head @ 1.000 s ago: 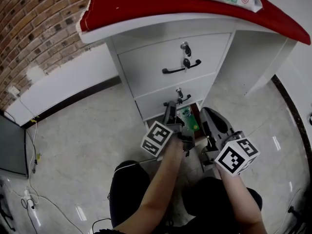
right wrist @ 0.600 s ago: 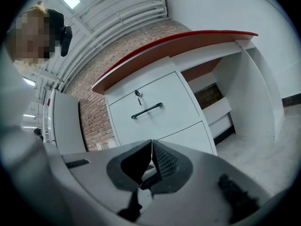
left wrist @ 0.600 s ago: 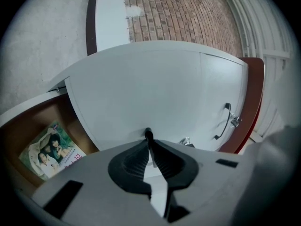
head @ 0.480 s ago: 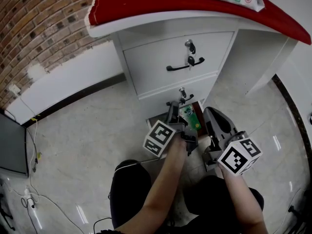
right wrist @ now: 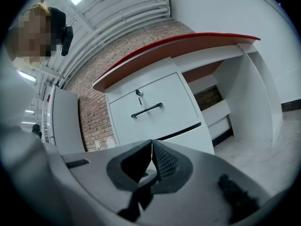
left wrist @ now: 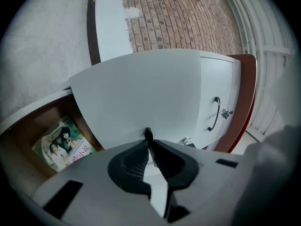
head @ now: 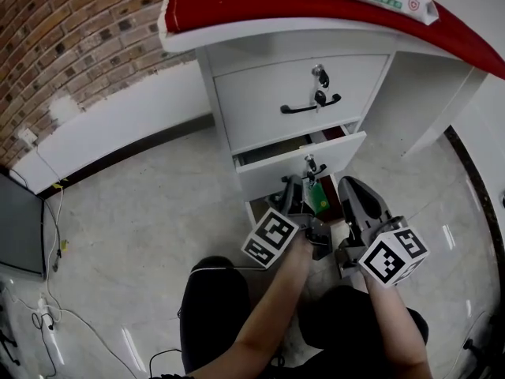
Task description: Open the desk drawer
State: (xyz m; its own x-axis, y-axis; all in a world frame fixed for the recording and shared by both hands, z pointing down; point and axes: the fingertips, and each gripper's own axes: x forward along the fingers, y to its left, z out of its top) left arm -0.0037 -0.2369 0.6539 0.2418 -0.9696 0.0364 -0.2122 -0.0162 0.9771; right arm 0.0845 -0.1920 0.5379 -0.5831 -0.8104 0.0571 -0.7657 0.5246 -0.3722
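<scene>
Since a second ago the lower drawer has slid partly out beneath the surface. Left tongs are clamped on its handle; right tongs are closed, empty. An off-line pull could slip that thin grip.

Lower drawer now slid partly out; left tool drawn back, apparently gripping handle.
</scene>
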